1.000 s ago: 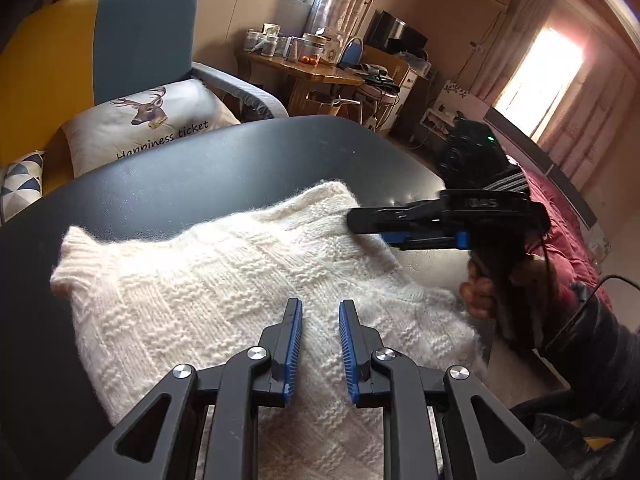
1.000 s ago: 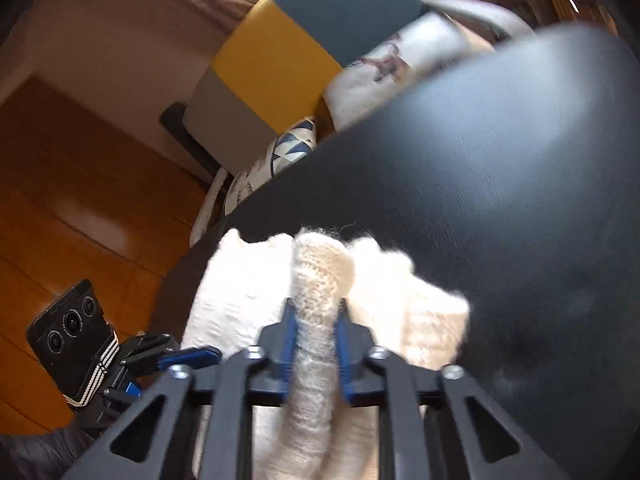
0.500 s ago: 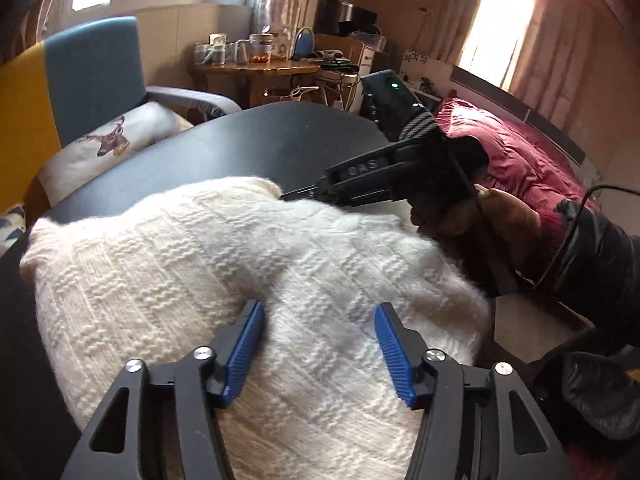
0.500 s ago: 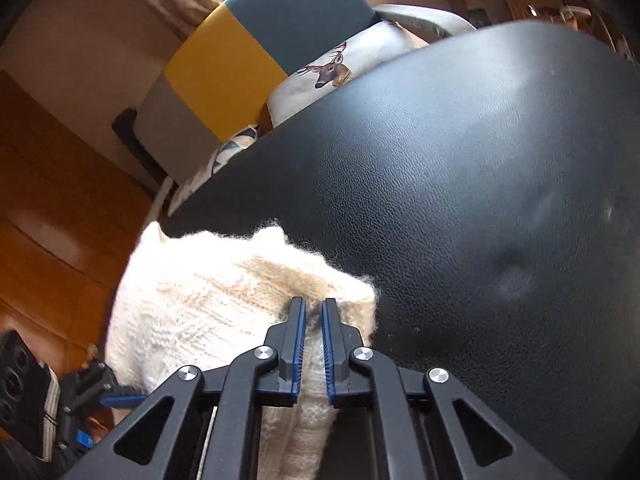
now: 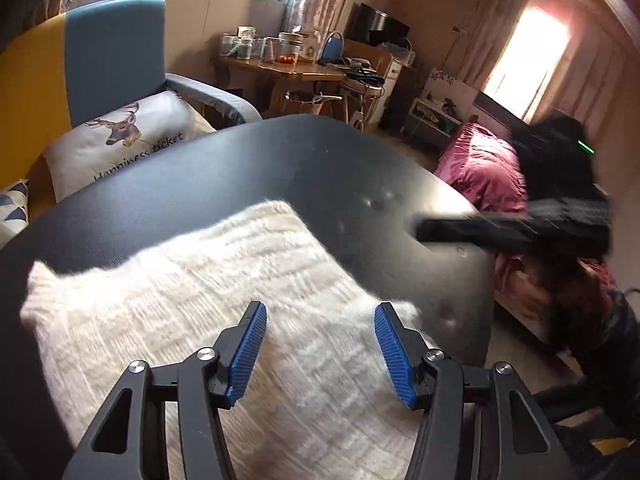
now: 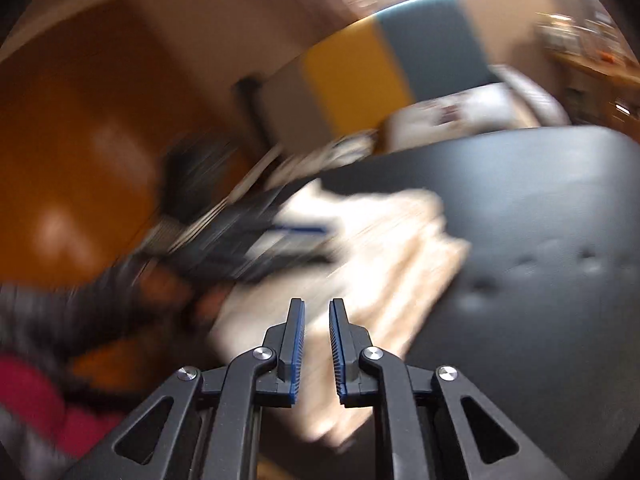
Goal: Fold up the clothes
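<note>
The cream knitted sweater [image 5: 224, 320] is seen lying folded into a compact rectangle on the black table [image 5: 320, 168], toward the near left part of it, with bare tabletop beyond and to the right. The left tongs [image 5: 320, 344] are held low over the sweater's near edge with the blue pads well apart; over the last second the jaws have been opening, and nothing is gripped between them, the knit merely lying below. This is judged a release after a fold was pressed flat. The right tongs [image 6: 317, 344] are nearly together, a narrow gap left between the pads and no cloth in it; within the last half second they have parted slightly. In the left wrist view the right tongs [image 5: 436, 234] are shown as a blurred dark bar out over bare table, clear of the sweater. In the right wrist view, heavily smeared, the left tongs [image 6: 296, 236] and the hand [image 6: 168, 288] behind them are shown at the sweater's [image 6: 360, 256] far side, which the left view cannot give. The fold is judged essentially complete, unless 1 further fold is wanted.
</note>
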Demonstrator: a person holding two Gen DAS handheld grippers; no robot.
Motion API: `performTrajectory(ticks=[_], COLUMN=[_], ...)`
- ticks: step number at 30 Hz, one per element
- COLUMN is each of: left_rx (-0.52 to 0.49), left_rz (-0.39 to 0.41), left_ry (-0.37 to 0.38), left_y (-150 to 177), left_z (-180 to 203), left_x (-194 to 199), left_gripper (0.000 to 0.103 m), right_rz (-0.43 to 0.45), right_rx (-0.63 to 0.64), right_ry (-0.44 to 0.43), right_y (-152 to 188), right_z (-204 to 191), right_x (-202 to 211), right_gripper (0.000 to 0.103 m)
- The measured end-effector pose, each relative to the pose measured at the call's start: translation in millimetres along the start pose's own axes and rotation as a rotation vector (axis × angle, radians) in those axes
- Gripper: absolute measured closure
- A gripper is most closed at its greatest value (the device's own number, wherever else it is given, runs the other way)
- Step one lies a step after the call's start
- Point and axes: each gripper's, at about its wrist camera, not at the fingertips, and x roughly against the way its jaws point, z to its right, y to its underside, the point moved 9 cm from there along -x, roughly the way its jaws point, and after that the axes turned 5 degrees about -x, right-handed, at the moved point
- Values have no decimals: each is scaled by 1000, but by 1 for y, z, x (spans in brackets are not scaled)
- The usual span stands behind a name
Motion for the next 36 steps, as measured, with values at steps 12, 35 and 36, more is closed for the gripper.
performTrajectory(ticks=[12, 35, 36], left_rx=[-81, 230, 213], left_rz=[-91, 36, -2], left_ry=[-67, -102, -108], left_y=[-8, 128, 139], left_z=[4, -25, -18], left_x=[-71, 79, 70], left_gripper=[41, 40, 40], right_rz=[-9, -178, -179], right_rx=[-330, -50, -49], right_ry=[87, 468, 475], right_y=[71, 24, 30], right_z=[54, 41, 46], right_x=[-45, -68, -72], right_gripper=[96, 83, 83])
